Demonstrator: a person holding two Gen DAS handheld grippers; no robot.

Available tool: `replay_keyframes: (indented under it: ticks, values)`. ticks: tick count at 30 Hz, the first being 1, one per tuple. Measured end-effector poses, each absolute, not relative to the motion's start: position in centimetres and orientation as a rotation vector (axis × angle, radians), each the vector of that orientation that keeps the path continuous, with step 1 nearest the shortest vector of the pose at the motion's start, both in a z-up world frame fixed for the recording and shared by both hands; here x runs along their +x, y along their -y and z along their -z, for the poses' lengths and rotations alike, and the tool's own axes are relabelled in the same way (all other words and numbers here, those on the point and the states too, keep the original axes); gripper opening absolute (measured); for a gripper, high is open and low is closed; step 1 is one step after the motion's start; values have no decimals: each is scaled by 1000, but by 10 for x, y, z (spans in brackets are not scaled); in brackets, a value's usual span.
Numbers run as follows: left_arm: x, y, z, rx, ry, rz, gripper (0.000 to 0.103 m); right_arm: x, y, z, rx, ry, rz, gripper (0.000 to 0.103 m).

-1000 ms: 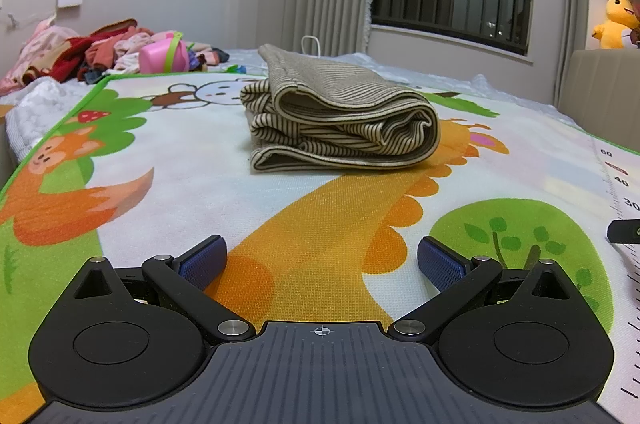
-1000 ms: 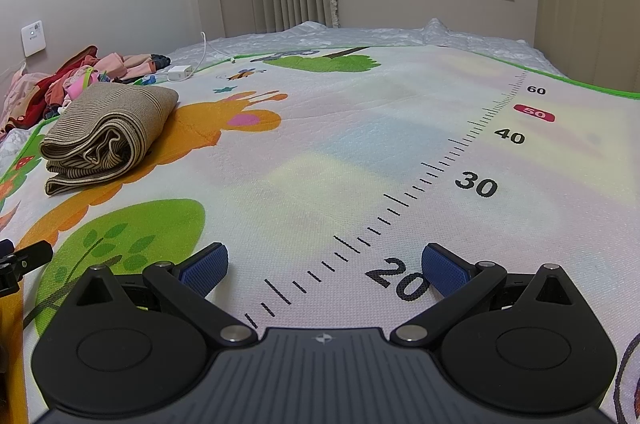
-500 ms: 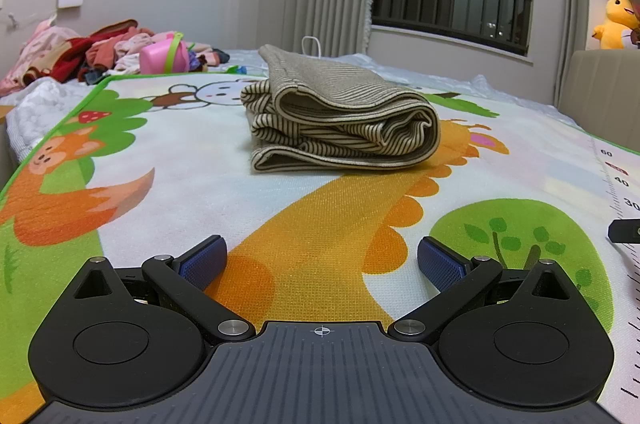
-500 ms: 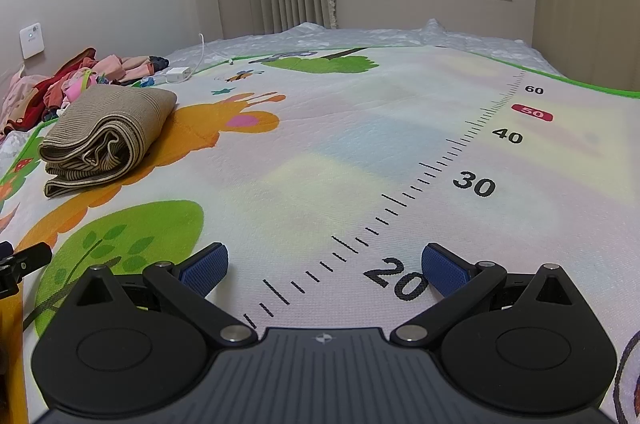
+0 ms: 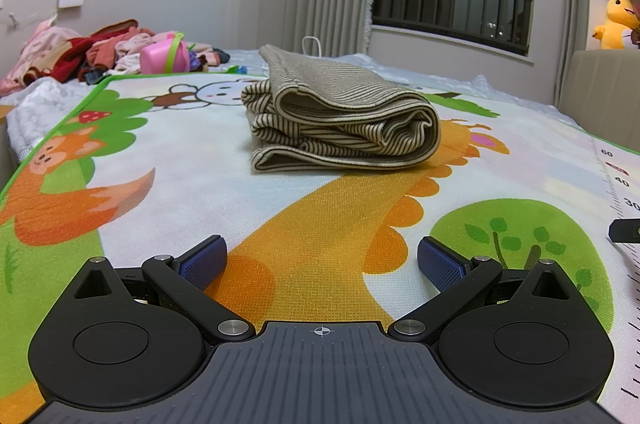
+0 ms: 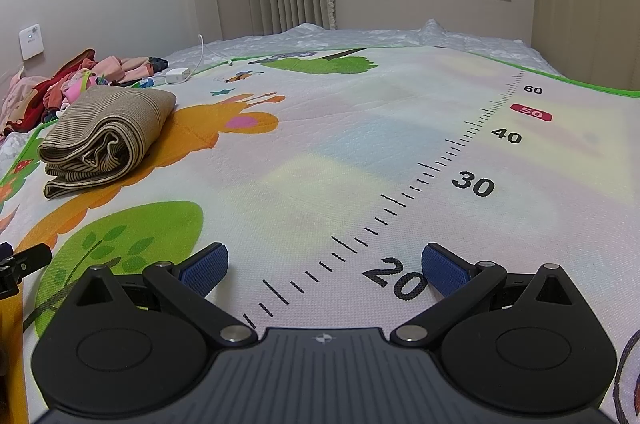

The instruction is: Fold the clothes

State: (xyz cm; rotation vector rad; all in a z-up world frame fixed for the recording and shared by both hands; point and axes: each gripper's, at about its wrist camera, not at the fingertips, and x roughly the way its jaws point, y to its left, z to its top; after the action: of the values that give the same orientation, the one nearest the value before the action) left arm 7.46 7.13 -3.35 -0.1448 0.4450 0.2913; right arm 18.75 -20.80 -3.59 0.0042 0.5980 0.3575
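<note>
Closest to both lenses, the two tools sit low over the play mat (image 5: 320, 224), each with its blue pads spread wide and nothing between them. The left gripper (image 5: 322, 260) faces straight down an orange band of the print, and the right gripper (image 6: 324, 266) rests beside it over the printed ruler scale (image 6: 448, 163) — a sliver of each tool shows at the edge of the other's view, so they lie near one another, side by side. Neither touches any cloth; this looks like a resting stance between garments rather than a grasp in progress.

Further out, ahead of the left gripper and well to the left of the right one, lies the striped garment (image 5: 344, 119), already folded into a compact bundle with its rounded fold toward the right and its loose hems stacked on the left. It sits flat on the mat, apart from both tools, which suggests this piece is finished and set aside.

Beyond the mat's green border, against the wall, a heap of pink and red clothes (image 5: 92, 51) waits with a pink plastic toy (image 5: 164, 57) on it — probably the next supply, though reaching it would call for lifting the tools off the mat. A white charger (image 6: 178, 75) with its cable lies near that pile, something to avoid snagging.
</note>
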Motion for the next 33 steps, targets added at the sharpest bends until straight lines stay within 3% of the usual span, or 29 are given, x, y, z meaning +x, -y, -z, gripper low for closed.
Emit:
replay_keyframes:
  ticks: [33]
  values:
    - [74,-70,33,-144,-445,-297,103,188,210,36,9,-595,-354,103]
